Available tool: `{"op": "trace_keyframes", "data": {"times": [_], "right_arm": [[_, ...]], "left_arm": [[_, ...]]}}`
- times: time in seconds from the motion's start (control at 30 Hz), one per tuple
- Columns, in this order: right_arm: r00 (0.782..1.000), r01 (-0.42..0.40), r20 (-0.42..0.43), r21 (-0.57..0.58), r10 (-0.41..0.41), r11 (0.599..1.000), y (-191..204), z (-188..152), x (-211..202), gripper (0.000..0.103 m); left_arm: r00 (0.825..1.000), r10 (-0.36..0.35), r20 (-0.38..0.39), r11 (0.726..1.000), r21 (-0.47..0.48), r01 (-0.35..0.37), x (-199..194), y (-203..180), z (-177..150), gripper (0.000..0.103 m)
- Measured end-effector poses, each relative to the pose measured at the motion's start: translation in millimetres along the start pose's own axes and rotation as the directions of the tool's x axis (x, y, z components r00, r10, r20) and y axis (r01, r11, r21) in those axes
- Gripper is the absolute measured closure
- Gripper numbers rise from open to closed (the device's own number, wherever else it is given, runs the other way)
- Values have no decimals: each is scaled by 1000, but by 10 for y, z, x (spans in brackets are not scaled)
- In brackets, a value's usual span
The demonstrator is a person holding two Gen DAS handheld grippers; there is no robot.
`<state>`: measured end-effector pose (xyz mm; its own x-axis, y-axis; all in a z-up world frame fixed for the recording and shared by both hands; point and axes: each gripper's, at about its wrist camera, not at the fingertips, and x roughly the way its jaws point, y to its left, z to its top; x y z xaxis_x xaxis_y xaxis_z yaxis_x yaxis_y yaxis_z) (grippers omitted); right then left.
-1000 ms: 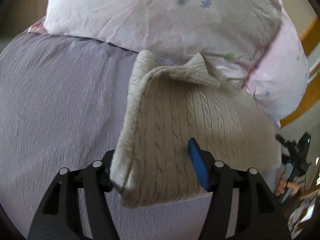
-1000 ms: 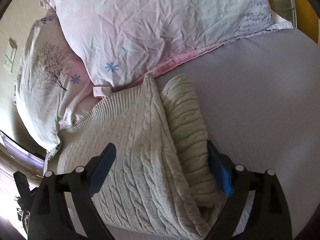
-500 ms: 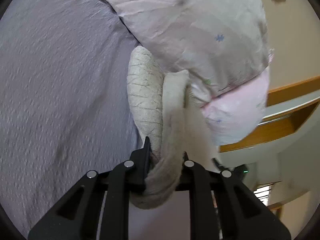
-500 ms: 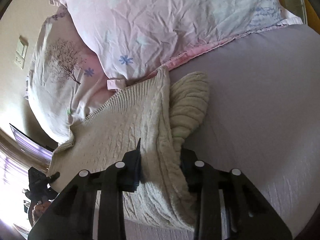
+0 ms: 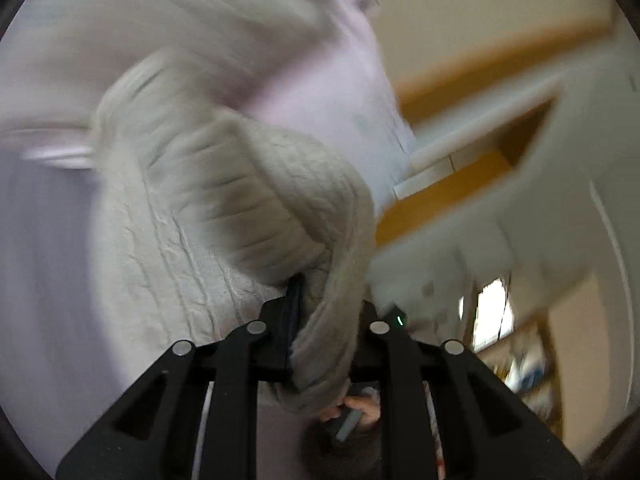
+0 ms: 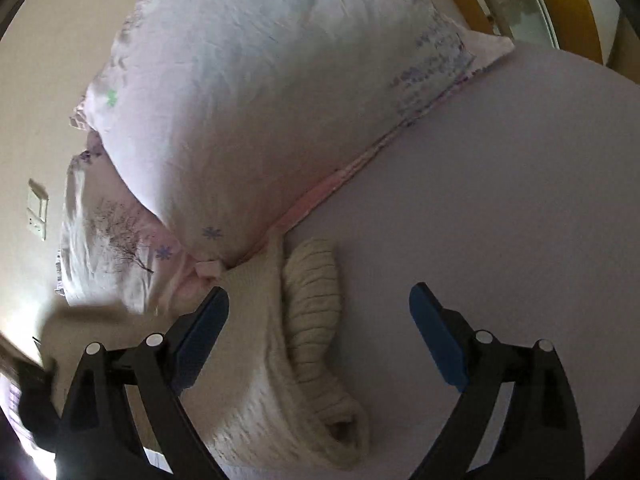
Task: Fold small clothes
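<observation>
Fingers (image 5: pixel 294 312) of the left gripper (image 5: pixel 324 320) are clamped on the sweater (image 5: pixel 192 208) edge; right gripper (image 6: pixel 320 340) fingers are spread wide, bare bed (image 6: pixel 500 200) lying ahead to their right.

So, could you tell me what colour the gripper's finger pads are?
Blue pads, clearest in the right wrist view.

A cream cable-knit sweater (image 6: pixel 276 392) lies on a pale lilac bedsheet (image 6: pixel 500 220). Beyond the sweater, a pale pink pillow (image 6: pixel 256 120) bears blue and purple flowers; the one beside it (image 6: pixel 108 248) shows a dark tree print. Blue-padded black fingers (image 6: pixel 436 336) flank the sweater.
</observation>
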<state>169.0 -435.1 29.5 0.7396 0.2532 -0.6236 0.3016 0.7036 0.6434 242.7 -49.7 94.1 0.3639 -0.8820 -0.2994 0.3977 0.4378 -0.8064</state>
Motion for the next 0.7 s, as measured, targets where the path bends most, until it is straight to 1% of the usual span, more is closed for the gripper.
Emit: {"op": "trace_keyframes", "data": {"times": [0.03, 0.07, 0.1, 0.13, 0.17, 0.2, 0.23, 0.27, 0.3, 0.33, 0.37, 0.4, 0.43, 0.47, 0.53, 0.6, 0.67, 0.7], "right_arm": [[1000, 2, -12, 0, -2, 1000, -22, 12, 21, 9], [1000, 1, -18, 1, -1, 1000, -47, 21, 16, 9], [1000, -1, -24, 4, 1, 1000, -69, 25, 7, 9], [999, -7, -33, 9, 8, 1000, -87, 34, 6, 9], [999, -15, -39, 12, 15, 1000, -81, 18, 10, 9], [999, -23, -46, 17, 23, 1000, -81, 18, 12, 9], [998, -36, -59, 21, 37, 999, -76, 19, 21, 8], [996, -50, -74, 20, 51, 999, -60, 17, 42, 7], [993, -67, -98, 20, 69, 998, -40, 9, 72, 7], [989, -80, -119, 20, 82, 997, -28, 0, 102, 6], [983, -95, -155, 17, 96, 995, 6, -18, 164, 6], [978, -99, -181, 12, 100, 995, 30, -33, 206, 6], [972, -93, -216, -2, 90, 996, 69, -58, 272, 6], [969, -84, -234, -16, 78, 996, 129, -92, 331, 6], [968, -77, -244, -52, 63, 996, 199, -133, 359, 5], [961, -101, -265, -53, 84, 993, 237, -177, 408, 5], [958, -118, -270, -57, 99, 991, 254, -196, 424, 4], [957, -124, -272, -67, 102, 990, 274, -214, 431, 4]], "left_arm": [[999, 16, -50, 999, 37, -14, 262, -84, -29, 78], [989, 59, -137, 994, 95, -46, 639, -172, -89, 77], [978, 83, -193, 991, 123, -60, 867, -193, -152, 78], [970, 86, -227, 991, 117, -60, 970, -163, -214, 79], [970, 75, -229, 993, 101, -53, 949, -114, -219, 79], [975, 69, -213, 995, 88, -52, 865, -66, -220, 77], [982, 83, -169, 995, 76, -71, 695, 15, -198, 69], [987, 109, -121, 993, 63, -102, 527, 95, -167, 57], [986, 155, -60, 987, 43, -153, 300, 203, -145, 53], [977, 214, -18, 976, 35, -213, 111, 297, -132, 48], [967, 257, -4, 966, 32, -256, -11, 356, -159, 44], [951, 308, -4, 951, 25, -308, -112, 461, -175, 41], [940, 342, -17, 940, 8, -342, -176, 564, -202, 36], [931, 362, -50, 932, -22, -363, -161, 679, -221, 35], [927, 355, -125, 929, -59, -364, -59, 844, -266, 35], [922, 350, -165, 930, -53, -363, 71, 901, -314, 33], [911, 367, -189, 926, -23, -378, 191, 898, -403, 25], [906, 374, -197, 923, -14, -384, 249, 906, -432, 23]]}}
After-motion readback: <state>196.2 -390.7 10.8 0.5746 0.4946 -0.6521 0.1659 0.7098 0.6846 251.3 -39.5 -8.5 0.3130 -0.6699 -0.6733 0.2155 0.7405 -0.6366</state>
